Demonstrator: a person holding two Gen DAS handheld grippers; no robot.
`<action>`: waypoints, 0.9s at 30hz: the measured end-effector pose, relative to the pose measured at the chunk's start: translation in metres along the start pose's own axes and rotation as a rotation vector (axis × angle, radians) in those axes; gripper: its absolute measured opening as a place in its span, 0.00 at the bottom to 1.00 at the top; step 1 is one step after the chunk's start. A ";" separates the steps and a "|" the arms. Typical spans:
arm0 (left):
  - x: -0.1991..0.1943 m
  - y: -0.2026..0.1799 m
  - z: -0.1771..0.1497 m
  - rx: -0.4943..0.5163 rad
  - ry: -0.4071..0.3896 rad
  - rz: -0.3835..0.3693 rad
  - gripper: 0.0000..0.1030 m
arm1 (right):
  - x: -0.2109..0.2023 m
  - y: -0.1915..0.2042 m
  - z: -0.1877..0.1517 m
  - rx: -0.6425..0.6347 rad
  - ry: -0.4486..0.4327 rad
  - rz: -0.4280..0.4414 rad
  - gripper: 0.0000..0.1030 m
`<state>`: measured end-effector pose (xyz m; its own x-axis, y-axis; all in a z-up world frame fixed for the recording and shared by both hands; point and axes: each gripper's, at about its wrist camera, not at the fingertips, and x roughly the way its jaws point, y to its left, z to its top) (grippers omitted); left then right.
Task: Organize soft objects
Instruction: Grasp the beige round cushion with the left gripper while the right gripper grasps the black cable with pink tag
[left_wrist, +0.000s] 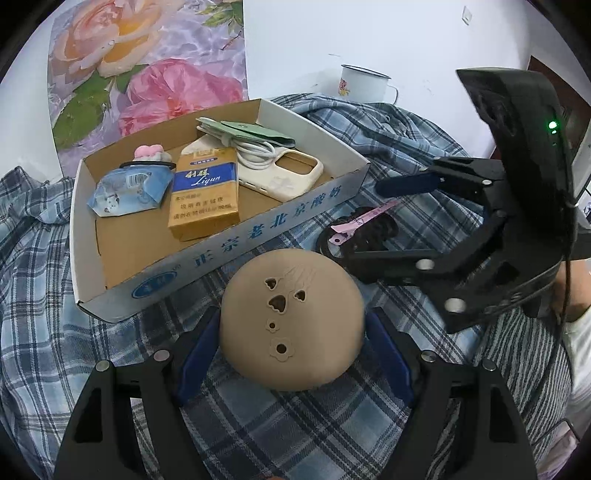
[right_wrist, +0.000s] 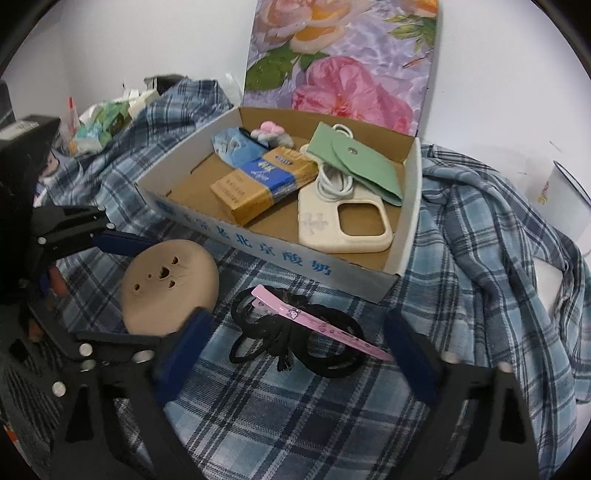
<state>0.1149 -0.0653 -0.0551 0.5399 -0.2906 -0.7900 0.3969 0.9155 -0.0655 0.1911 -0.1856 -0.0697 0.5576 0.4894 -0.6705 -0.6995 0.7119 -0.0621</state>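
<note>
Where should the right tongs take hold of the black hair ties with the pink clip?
Grip the knotted middle of the black hair ties, under the pink clip, coming from above. The bundle lies flat on the plaid cloth, and its loops spread sideways.

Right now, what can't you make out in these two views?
- Left claw on the tan domed cushion: the dome hides the pads; contact unclear in both views.
- White enamel mug: cut by the right view's edge.
- Clutter pile, right view: too blurred to identify.
</note>
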 end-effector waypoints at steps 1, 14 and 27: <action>-0.001 0.000 0.000 0.000 -0.001 -0.001 0.78 | 0.003 0.001 0.000 -0.006 0.010 -0.005 0.83; -0.005 0.006 0.001 -0.033 -0.010 -0.006 0.78 | 0.005 0.011 -0.007 -0.083 0.019 0.013 0.25; -0.017 0.008 0.002 -0.045 -0.055 -0.019 0.78 | -0.015 0.019 -0.005 -0.140 -0.107 -0.027 0.17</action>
<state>0.1106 -0.0542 -0.0412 0.5729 -0.3217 -0.7539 0.3742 0.9210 -0.1086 0.1673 -0.1822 -0.0648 0.6160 0.5275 -0.5851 -0.7352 0.6518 -0.1864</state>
